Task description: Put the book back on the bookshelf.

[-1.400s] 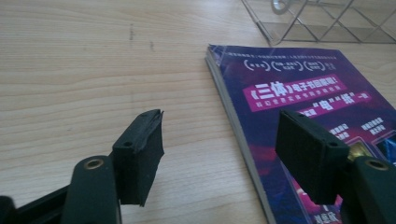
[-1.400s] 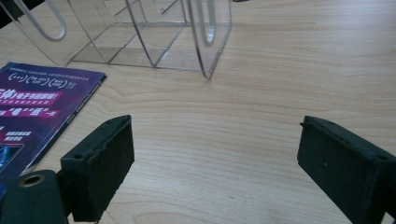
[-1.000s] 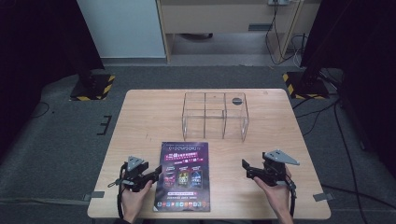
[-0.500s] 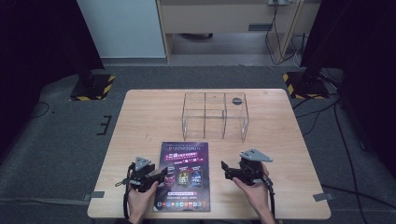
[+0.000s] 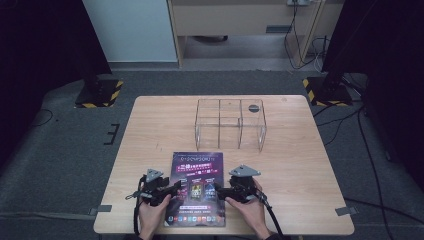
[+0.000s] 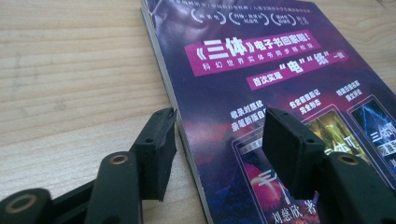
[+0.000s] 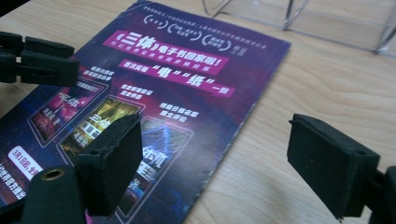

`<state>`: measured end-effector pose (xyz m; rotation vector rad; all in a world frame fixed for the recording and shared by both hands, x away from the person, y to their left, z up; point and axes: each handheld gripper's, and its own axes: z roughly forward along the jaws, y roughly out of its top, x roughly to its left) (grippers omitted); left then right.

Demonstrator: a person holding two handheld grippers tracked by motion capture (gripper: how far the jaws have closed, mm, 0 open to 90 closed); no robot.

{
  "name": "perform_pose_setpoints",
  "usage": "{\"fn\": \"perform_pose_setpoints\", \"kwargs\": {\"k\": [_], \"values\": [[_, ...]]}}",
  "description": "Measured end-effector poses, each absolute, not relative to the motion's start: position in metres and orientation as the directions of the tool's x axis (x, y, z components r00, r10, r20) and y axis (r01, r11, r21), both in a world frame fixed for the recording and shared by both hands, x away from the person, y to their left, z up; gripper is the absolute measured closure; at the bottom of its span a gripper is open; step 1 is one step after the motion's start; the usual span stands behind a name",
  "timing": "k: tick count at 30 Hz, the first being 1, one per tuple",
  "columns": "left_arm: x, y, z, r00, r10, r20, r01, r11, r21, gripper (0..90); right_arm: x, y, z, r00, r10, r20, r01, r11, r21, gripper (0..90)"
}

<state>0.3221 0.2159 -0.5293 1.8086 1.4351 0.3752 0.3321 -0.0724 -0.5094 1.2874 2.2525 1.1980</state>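
Observation:
A book with a purple cover [image 5: 196, 172] lies flat on the wooden table [image 5: 300, 165], near its front edge. My left gripper [image 5: 173, 187] is at the book's left edge. In the left gripper view the gripper [image 6: 222, 128] is open and straddles that edge of the book [image 6: 261, 60], one jaw over the table, the other over the cover. Its jaws have just been closing and no pad touches the book. My right gripper [image 5: 220, 191] is at the book's right side. It is open [image 7: 215, 137] over the right edge of the book [image 7: 187, 79], its jaws also just closing a little.
A clear plastic organiser with several compartments [image 5: 230, 122] stands behind the book, with a small black round thing [image 5: 253, 107] on it. Its base [image 7: 327, 18] is just beyond the book. The left gripper's fingers [image 7: 37, 58] show across the book in the right gripper view.
The right gripper has moved left, from the bare table onto the book's right edge. The left gripper has shifted slightly right, up to the book's left edge.

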Motion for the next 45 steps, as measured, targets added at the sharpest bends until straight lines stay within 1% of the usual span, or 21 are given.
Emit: {"fn": "perform_pose_setpoints", "kwargs": {"k": [7,12,17,20,23,26,30,34,36,40,44,45], "values": [[0.321,0.212,-0.529,0.319,0.926,-0.199,0.684,-0.080,0.726,45.3,0.330,-0.061,-0.521,-0.566,0.809,0.160,0.585,0.256,0.770,19.1],[0.321,0.212,-0.529,0.312,0.928,-0.202,0.684,-0.072,0.726,46.1,0.328,-0.052,-0.530,-0.578,0.801,0.157,0.593,0.280,0.755,19.0],[0.319,0.212,-0.529,0.297,0.939,-0.175,0.682,-0.080,0.727,44.3,0.325,-0.046,-0.536,-0.587,0.796,0.150,0.589,0.292,0.753,18.7],[0.318,0.213,-0.529,0.289,0.938,-0.189,0.683,-0.064,0.727,44.3,0.324,-0.044,-0.537,-0.588,0.796,0.141,0.585,0.299,0.754,18.0],[0.319,0.212,-0.530,0.303,0.926,-0.226,0.686,-0.048,0.726,45.8,0.323,-0.043,-0.537,-0.589,0.798,0.128,0.582,0.309,0.752,17.8],[0.318,0.211,-0.530,0.301,0.929,-0.215,0.685,-0.055,0.726,46.2,0.323,-0.044,-0.537,-0.587,0.798,0.136,0.583,0.300,0.755,18.0],[0.319,0.214,-0.531,0.293,0.925,-0.243,0.684,-0.025,0.729,46.6,0.324,-0.044,-0.537,-0.586,0.798,0.144,0.586,0.293,0.756,18.1],[0.320,0.213,-0.532,0.291,0.932,-0.218,0.669,-0.035,0.742,45.1,0.323,-0.046,-0.536,-0.583,0.797,0.156,0.590,0.284,0.756,19.0],[0.321,0.212,-0.533,0.291,0.925,-0.244,0.668,-0.014,0.744,45.1,0.322,-0.045,-0.537,-0.588,0.797,0.142,0.584,0.295,0.756,18.9],[0.320,0.212,-0.534,0.272,0.925,-0.267,0.669,0.018,0.743,44.6,0.321,-0.043,-0.536,-0.582,0.801,0.138,0.587,0.297,0.753,18.9],[0.319,0.215,-0.535,0.230,0.915,-0.330,0.675,0.094,0.731,47.0,0.322,-0.045,-0.537,-0.584,0.799,0.144,0.586,0.291,0.756,19.0],[0.319,0.217,-0.535,0.218,0.908,-0.358,0.680,0.122,0.723,47.7,0.322,-0.045,-0.537,-0.579,0.801,0.153,0.591,0.283,0.756,19.1]]}}
